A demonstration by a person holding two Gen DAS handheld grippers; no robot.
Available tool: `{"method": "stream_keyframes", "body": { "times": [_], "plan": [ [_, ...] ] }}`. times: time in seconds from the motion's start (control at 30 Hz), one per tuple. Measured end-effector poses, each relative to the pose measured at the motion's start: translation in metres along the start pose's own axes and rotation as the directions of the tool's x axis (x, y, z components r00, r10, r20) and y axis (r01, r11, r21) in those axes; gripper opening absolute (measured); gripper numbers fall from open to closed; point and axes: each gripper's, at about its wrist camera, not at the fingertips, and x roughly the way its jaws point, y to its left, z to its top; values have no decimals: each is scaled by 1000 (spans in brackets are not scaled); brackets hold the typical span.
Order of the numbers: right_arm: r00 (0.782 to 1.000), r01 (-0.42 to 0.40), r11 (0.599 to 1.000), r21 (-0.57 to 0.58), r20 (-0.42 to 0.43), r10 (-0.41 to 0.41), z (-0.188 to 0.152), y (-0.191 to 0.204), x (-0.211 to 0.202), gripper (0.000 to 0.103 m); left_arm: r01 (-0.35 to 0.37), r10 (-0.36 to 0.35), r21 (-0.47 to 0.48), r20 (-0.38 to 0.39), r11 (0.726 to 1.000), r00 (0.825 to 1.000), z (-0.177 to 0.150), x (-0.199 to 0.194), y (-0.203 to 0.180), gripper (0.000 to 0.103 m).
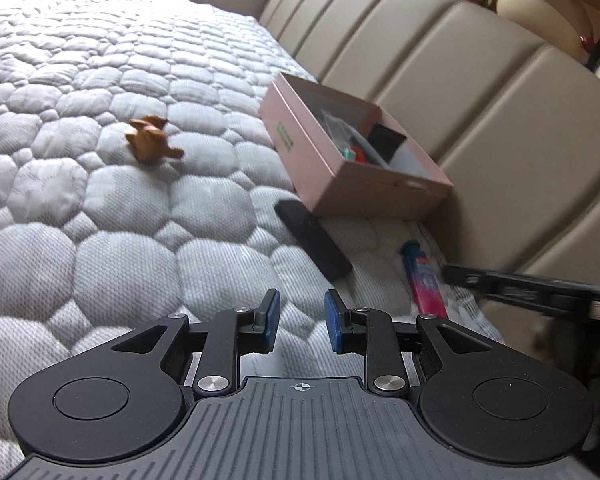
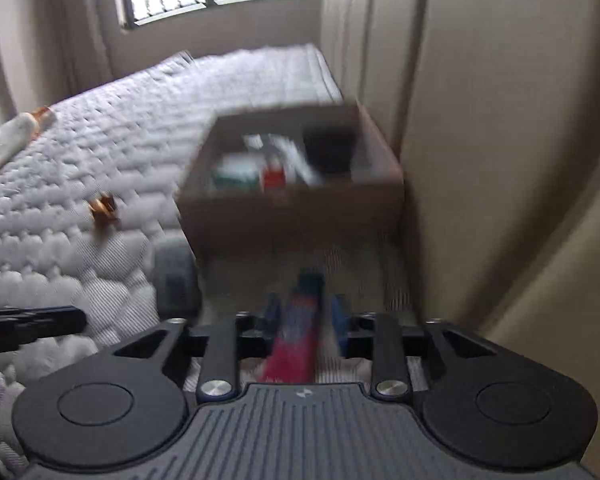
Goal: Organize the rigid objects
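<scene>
Straddling the pink tube (image 2: 296, 332), the right gripper (image 2: 305, 328) stands narrowly parted, contact unclear through blur; left gripper (image 1: 302, 322) narrowly parted, empty.

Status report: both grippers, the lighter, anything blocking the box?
Left gripper open, empty. Right gripper straddling lighter, grip unclear. Pink box path clear.

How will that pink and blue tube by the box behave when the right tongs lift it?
The tube looks slim and rounded, so it may roll on the quilted mattress. It lies lengthwise between the right tongs, so it could pivot or slip. Probably light and rigid.
</scene>
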Motion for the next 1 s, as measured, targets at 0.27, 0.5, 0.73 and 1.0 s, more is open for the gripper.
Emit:
{"method": "stream_keyframes", "body": {
  "times": [0.27,0.5,0.73,1.0],
  "plan": [
    [999,20,999,-31,-35,-21,-11,12,28,32,10,-10,36,-24,999,1000,-6,-1,-15,27],
    [999,42,991,-129,-24,-46,-12,21,24,31,23,-21,56,-41,998,999,-7,1,-24,27],
    [1000,-29,995,-97,7,30,10,13,-9,0,33,-31,41,-59,999,998,-8,6,-22,27],
    [999,-29,993,-111,17,31,22,7,-13,15,38,-36,27,-68,999,997,-10,6,-18,27]
  ]
}}
